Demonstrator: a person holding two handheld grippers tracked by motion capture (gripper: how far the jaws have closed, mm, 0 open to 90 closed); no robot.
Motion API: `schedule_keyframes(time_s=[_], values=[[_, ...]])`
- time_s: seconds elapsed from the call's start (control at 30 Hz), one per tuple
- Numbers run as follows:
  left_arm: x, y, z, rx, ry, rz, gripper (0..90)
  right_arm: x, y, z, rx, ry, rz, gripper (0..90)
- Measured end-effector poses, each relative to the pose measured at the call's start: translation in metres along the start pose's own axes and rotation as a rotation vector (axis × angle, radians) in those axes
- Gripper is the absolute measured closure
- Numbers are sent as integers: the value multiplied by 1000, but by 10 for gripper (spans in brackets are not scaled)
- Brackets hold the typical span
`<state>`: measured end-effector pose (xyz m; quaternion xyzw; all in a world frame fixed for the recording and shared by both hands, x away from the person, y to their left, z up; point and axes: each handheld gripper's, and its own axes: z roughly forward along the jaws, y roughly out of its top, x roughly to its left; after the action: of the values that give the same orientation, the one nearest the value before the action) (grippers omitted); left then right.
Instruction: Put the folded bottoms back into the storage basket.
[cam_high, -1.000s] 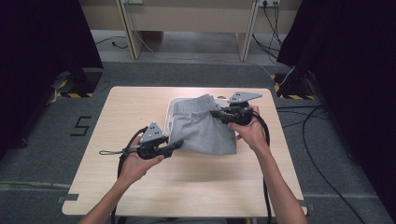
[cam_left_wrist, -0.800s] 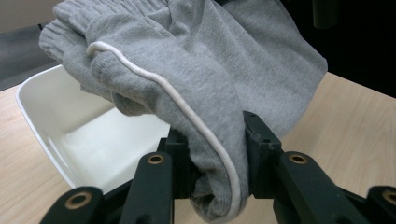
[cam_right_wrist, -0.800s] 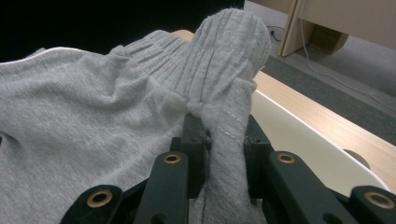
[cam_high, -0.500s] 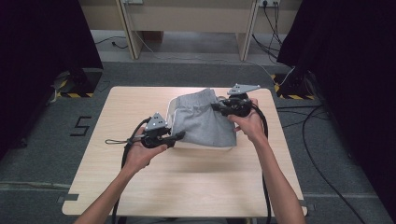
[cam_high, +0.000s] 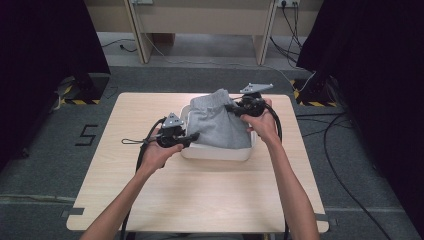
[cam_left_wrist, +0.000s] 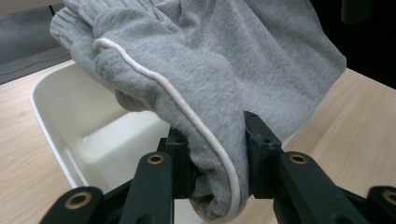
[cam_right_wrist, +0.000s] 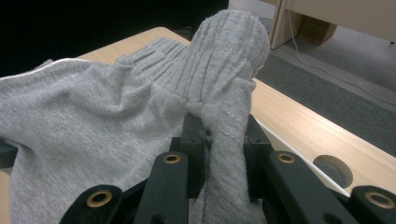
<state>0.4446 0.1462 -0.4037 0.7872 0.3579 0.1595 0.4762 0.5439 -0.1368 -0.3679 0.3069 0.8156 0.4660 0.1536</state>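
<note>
While our forearms come in from six o'clock in the high view, we hold the left gripper (cam_high: 192, 137) nearest us, at about nine o'clock from the white tub (cam_high: 216, 152), its jaws clamped on a folded edge of the grey garment (cam_high: 220, 125). Through the left gripper view we see that edge, with its white piping (cam_left_wrist: 187, 105), bunched tight between the two black jaws, the cloth rising away toward twelve o'clock over the tub's open inside (cam_left_wrist: 98, 135). The garment hangs draped across the tub, which sits on the wooden table (cam_high: 200, 200) just past its middle; whether the cloth touches the tub's floor we cannot tell, since it covers most of the opening. Farther off, at about one o'clock from the tub, our right gripper (cam_high: 231, 107) pinches the ribbed waistband (cam_right_wrist: 224, 46); the right gripper view shows a fold of that band squeezed between its jaws, standing up above them. Beyond the table's far edge, at twelve o'clock, lie grey floor (cam_high: 210, 75) and a pale cabinet base (cam_high: 200, 20), with cables (cam_high: 290, 20) trailing at one o'clock.
</note>
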Motion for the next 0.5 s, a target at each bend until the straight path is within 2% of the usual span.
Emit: schedule_keyframes(time_s=[0.2,0.37,0.5], values=[[5,2,11,14,10,-9,672,-7,0,7,11,-10,7,765],[8,-1,22,48,18,-6,672,-15,-7,16,37,-16,29,764],[10,-5,31,77,15,-13,671,-17,-12,22,64,-22,27,764]])
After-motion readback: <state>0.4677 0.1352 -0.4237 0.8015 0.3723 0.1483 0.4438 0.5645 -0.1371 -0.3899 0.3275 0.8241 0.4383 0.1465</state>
